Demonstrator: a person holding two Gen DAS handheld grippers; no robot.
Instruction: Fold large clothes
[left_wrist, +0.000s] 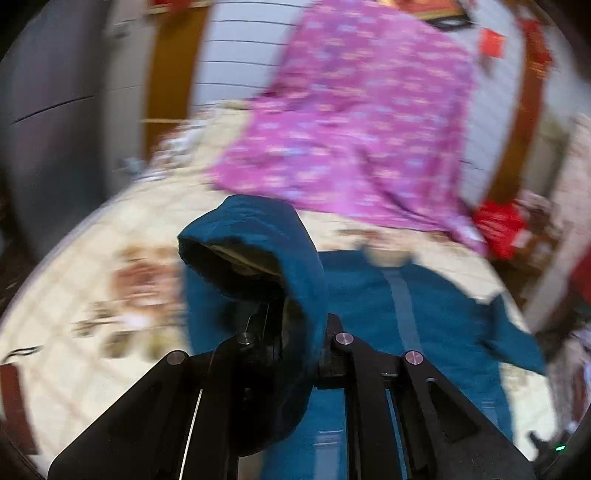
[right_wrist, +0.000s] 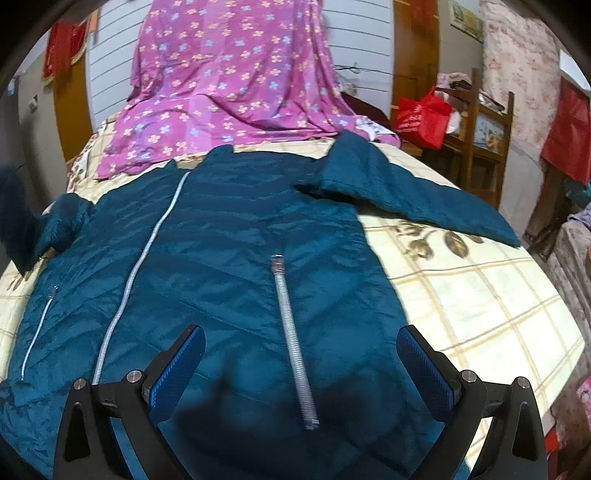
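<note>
A teal puffer jacket (right_wrist: 236, 236) lies front-up on the bed, zipped, with silver zippers; one sleeve (right_wrist: 406, 192) stretches out to the right. My right gripper (right_wrist: 301, 354) is open and empty, hovering just above the jacket's lower front. In the blurred left wrist view, my left gripper (left_wrist: 295, 332) is shut on the jacket's other sleeve (left_wrist: 266, 266), whose cuff is lifted and hangs open above the bed; the jacket body (left_wrist: 406, 314) lies to its right. That raised sleeve shows at the far left of the right wrist view (right_wrist: 22, 229).
A cream floral bedspread (right_wrist: 480, 288) covers the bed. A pink flowered sheet (right_wrist: 229, 81) drapes at the far side. A red bag (right_wrist: 424, 114) sits on a wooden shelf (right_wrist: 480, 147) at the right. White wall and wooden doors stand behind.
</note>
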